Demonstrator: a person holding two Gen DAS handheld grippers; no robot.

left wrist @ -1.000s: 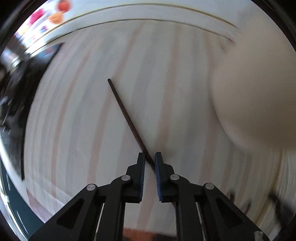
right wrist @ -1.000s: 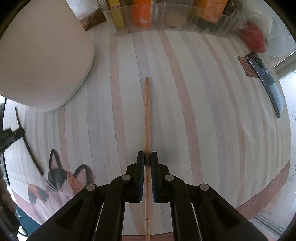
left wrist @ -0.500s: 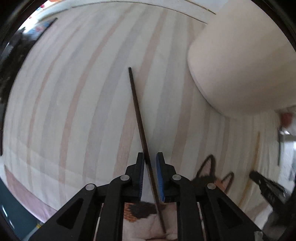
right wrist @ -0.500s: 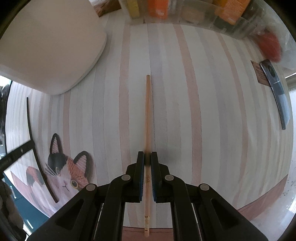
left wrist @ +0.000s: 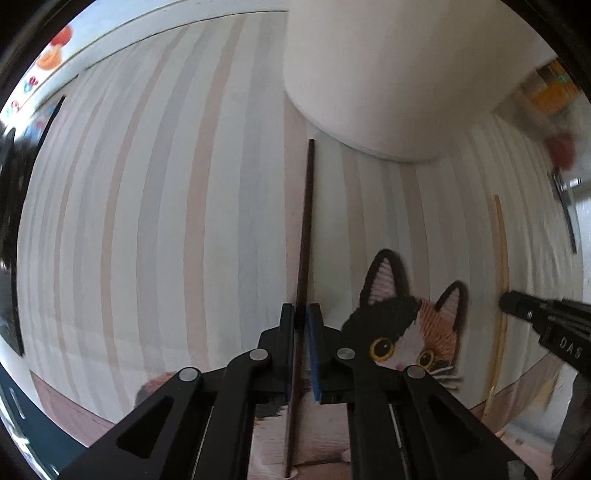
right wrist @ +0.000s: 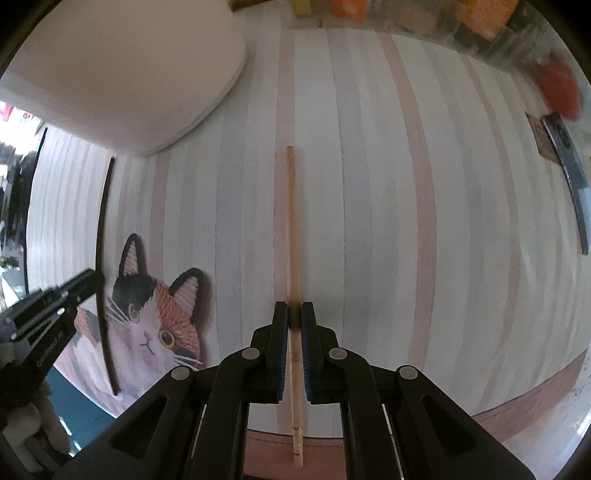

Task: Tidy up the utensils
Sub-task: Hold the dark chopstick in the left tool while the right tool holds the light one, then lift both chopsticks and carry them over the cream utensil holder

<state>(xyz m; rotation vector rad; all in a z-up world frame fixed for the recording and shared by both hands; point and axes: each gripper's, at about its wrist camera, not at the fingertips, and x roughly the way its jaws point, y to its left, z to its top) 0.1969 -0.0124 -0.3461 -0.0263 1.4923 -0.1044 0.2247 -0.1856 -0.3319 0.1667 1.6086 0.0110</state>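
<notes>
My left gripper (left wrist: 302,314) is shut on a dark brown chopstick (left wrist: 306,229) that points forward over the striped cloth. My right gripper (right wrist: 294,312) is shut on a light wooden chopstick (right wrist: 291,221), also pointing forward above the cloth. In the left wrist view the light chopstick (left wrist: 501,258) and the right gripper (left wrist: 517,306) show at the right. In the right wrist view the dark chopstick (right wrist: 101,229) and the left gripper (right wrist: 92,280) show at the left.
A large white rounded container (left wrist: 388,74) stands just ahead of the dark chopstick; it also shows in the right wrist view (right wrist: 110,66). A cat picture (right wrist: 159,314) is printed on the cloth. Clear bins with packets (right wrist: 406,11) line the far edge. A dark flat device (right wrist: 569,173) lies right.
The left gripper has swung right with the dark chopstick, so that it now lies roughly parallel to the light one, near the white container. The right gripper moved slightly forward.
</notes>
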